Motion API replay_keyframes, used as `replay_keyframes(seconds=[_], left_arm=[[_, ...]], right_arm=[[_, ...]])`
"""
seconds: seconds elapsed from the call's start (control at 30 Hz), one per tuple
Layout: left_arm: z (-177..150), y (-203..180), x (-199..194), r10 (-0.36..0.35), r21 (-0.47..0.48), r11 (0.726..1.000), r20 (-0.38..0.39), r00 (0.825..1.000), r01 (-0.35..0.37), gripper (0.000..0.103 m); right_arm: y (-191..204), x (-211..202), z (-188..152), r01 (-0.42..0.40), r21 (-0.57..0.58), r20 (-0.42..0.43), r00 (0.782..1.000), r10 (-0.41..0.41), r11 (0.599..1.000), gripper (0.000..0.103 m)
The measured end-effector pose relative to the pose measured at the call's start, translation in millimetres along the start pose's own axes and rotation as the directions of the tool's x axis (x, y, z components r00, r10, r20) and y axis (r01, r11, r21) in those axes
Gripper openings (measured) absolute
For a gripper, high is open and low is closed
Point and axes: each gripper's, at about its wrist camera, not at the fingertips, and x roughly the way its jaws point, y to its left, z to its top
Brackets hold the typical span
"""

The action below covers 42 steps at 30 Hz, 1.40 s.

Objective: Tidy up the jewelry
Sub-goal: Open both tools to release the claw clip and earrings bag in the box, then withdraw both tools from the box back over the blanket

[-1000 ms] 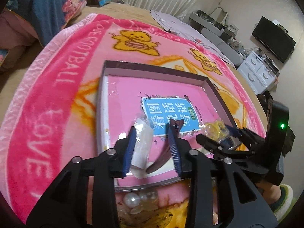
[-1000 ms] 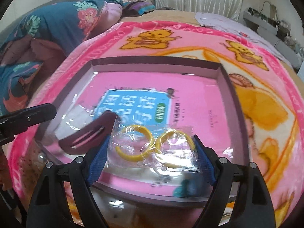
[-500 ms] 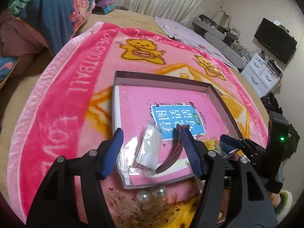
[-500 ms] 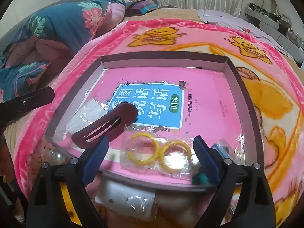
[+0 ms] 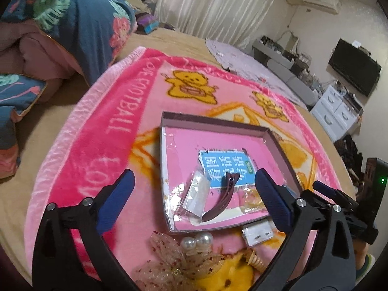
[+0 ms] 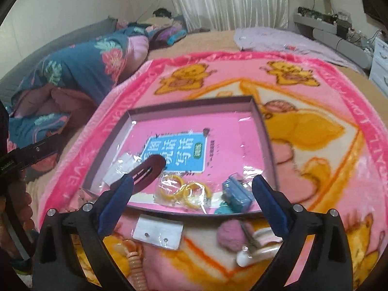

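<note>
Left wrist view: the left gripper hangs wide open and empty above the box, where a maroon hair clip lies beside a clear packet. The pearl bow on the blanket just near of the box seems next.

Right wrist view: the right gripper is likewise spread and empty. Yellow hoops lie boxed; the stud card waits outside, needing a low pinch.

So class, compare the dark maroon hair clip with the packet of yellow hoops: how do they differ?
The hair clip is long, dark maroon and bare; the yellow hoops are round, bright and sealed in clear plastic. The hair clip is one piece; the yellow hoops are a pair. Both lie inside the box, near its front edge, with neither gripper holding them.
</note>
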Motion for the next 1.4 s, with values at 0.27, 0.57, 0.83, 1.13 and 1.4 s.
replay_keyframes(seconds=[0.27,0.57,0.83,1.13,1.4], left_arm=[[0,-7,-29,-0.008,0.002,1.0,0.045,0.999,0.008,0.093],[-8,-6,-59,-0.016,-0.029,0.999,0.083,0.996,0.018,0.093],[-16,-11,-85,-0.021,-0.025,0.999,0.11,0.994,0.024,0.093],[-30,-19,-103,-0.019,0.006,1.0,0.109,0.994,0.019,0.093],[-41,-14,-108,-0.003,-0.001,1.0,0.091,0.996,0.003,0.093]], right_arm=[[-1,-37,3,0.003,-0.002,0.057,0.998,-0.003,1.0,0.098],[11,-67,2,-0.007,-0.034,0.099,0.995,0.01,0.999,0.098],[21,-92,-1,-0.025,-0.064,0.135,0.99,0.034,0.998,0.098],[28,-110,-11,-0.026,-0.088,0.152,0.988,0.04,0.996,0.098],[33,-114,-24,-0.023,-0.111,0.143,0.989,0.039,0.994,0.098]])
